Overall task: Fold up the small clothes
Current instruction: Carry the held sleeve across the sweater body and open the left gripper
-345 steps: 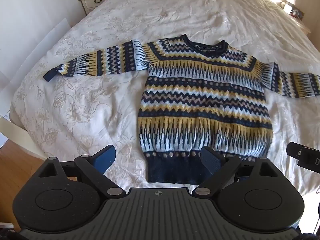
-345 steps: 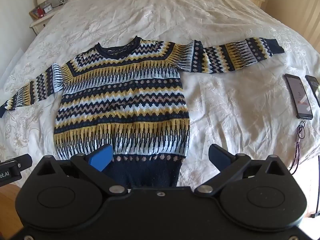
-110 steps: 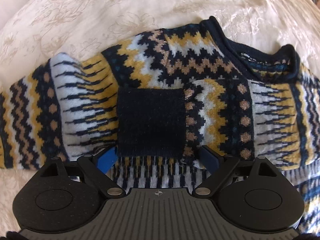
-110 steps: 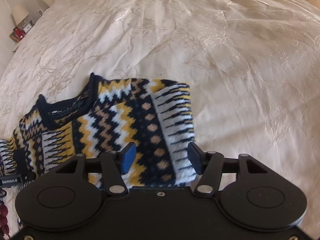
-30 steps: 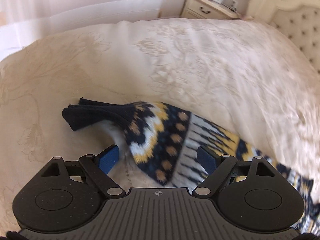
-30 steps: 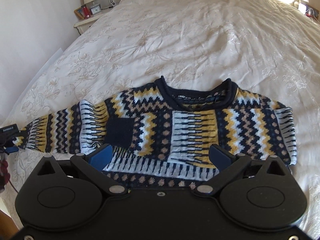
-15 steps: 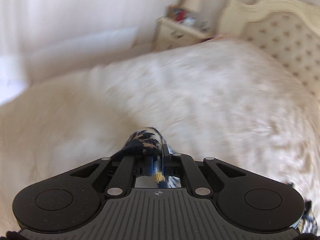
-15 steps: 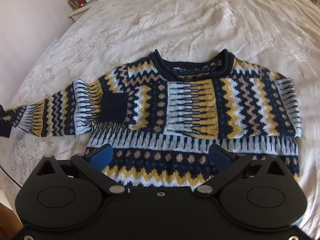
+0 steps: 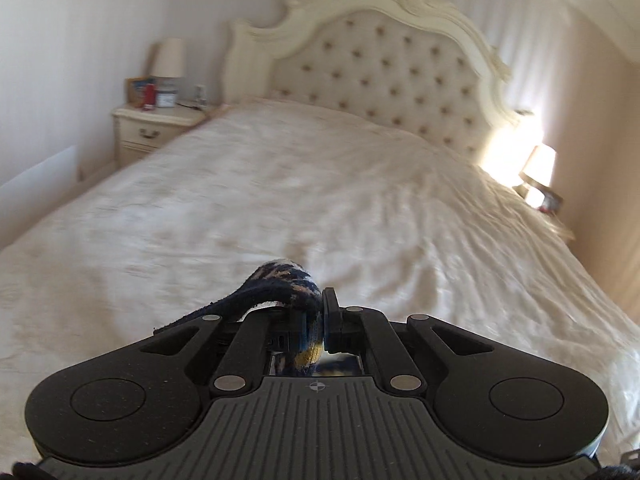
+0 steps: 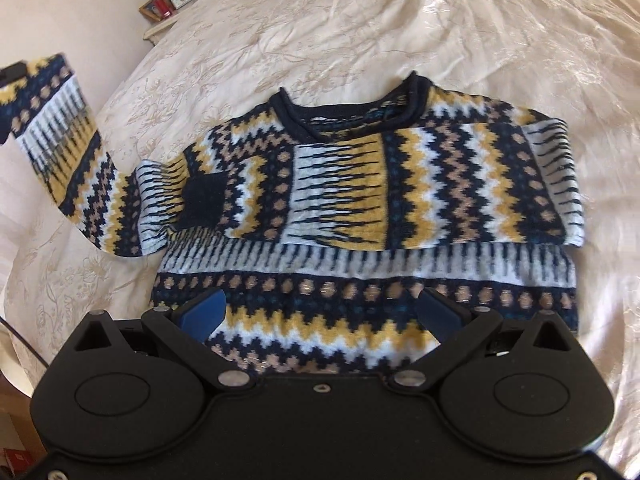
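A navy, yellow and white patterned sweater (image 10: 360, 208) lies face up on the bed, its right sleeve folded across the chest with the navy cuff (image 10: 202, 200) near the left armpit. My left gripper (image 9: 320, 312) is shut on the end of the left sleeve (image 9: 286, 280), lifted above the bed. In the right wrist view that sleeve (image 10: 60, 128) rises up and to the left, off the bedspread. My right gripper (image 10: 320, 314) hovers open over the sweater's lower body, with nothing between its fingers.
The cream bedspread (image 9: 360, 184) stretches to a tufted headboard (image 9: 380, 60). A nightstand (image 9: 152, 128) with a lamp and small items stands at the left, and a lit lamp (image 9: 538, 168) at the right. Bare bedspread (image 10: 400, 20) lies beyond the collar.
My left gripper closed on the left sleeve's end and lifted it off the bed, swinging to face the headboard. My right gripper moved in lower over the sweater's body, still open.
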`<state>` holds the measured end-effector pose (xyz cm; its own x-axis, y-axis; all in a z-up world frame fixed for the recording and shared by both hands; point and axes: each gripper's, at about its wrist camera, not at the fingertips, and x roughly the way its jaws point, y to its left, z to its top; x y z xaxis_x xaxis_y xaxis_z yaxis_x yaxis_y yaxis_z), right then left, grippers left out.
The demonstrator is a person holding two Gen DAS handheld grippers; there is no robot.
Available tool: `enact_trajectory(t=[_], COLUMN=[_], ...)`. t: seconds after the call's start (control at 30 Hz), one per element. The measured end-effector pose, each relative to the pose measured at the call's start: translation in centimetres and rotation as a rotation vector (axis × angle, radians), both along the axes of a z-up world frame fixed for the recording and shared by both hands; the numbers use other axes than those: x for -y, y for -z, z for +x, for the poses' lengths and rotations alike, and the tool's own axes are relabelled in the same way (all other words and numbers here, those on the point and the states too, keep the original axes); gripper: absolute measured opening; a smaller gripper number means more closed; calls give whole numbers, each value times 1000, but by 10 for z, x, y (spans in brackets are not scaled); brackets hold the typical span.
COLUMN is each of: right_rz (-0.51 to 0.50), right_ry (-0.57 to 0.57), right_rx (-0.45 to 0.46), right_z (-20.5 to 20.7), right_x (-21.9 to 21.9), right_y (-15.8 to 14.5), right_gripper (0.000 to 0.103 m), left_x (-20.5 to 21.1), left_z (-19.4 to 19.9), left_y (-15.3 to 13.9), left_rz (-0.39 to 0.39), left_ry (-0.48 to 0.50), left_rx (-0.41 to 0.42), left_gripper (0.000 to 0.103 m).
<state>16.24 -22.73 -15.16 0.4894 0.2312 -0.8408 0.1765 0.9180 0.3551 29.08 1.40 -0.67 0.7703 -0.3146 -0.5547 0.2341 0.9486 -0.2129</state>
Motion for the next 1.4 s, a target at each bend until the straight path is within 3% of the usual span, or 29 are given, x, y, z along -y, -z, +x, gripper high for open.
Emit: enact_trajectory(t=[0.23, 0.4, 0.47, 0.57, 0.73, 0.83, 1.0, 1.2, 1.4], right_rz=[5, 6, 8, 10, 8, 4, -29, -120, -234], right_ry=[73, 114, 125, 142, 170, 182, 173, 66, -60], right_rx=[-13, -33, -43, -59, -68, -60, -36, -5, -20], right_z=[-17, -27, -32, -33, -30, -23, 1, 48, 98], right_x=[41, 59, 63, 67, 71, 73, 72, 48, 18], right_y=[4, 9, 12, 17, 22, 22, 16, 13, 27], right_gripper=[101, 101, 101, 101, 101, 101, 101, 101, 101], left_x=[107, 154, 168, 181, 180, 160, 106, 45, 10], left_z=[2, 1, -2, -14, -31, -35, -28, -14, -6], left_y=[69, 105, 110, 103, 87, 88, 106, 136, 146], left_rz=[25, 40, 44, 35, 53, 81, 123, 159, 169], left_ry=[139, 234, 281, 343, 424, 397, 264, 85, -8], left_rx=[-143, -266, -283, -282, -221, -223, -288, -406, -446], left_gripper=[7, 9, 12, 34, 45, 46, 46, 46, 46])
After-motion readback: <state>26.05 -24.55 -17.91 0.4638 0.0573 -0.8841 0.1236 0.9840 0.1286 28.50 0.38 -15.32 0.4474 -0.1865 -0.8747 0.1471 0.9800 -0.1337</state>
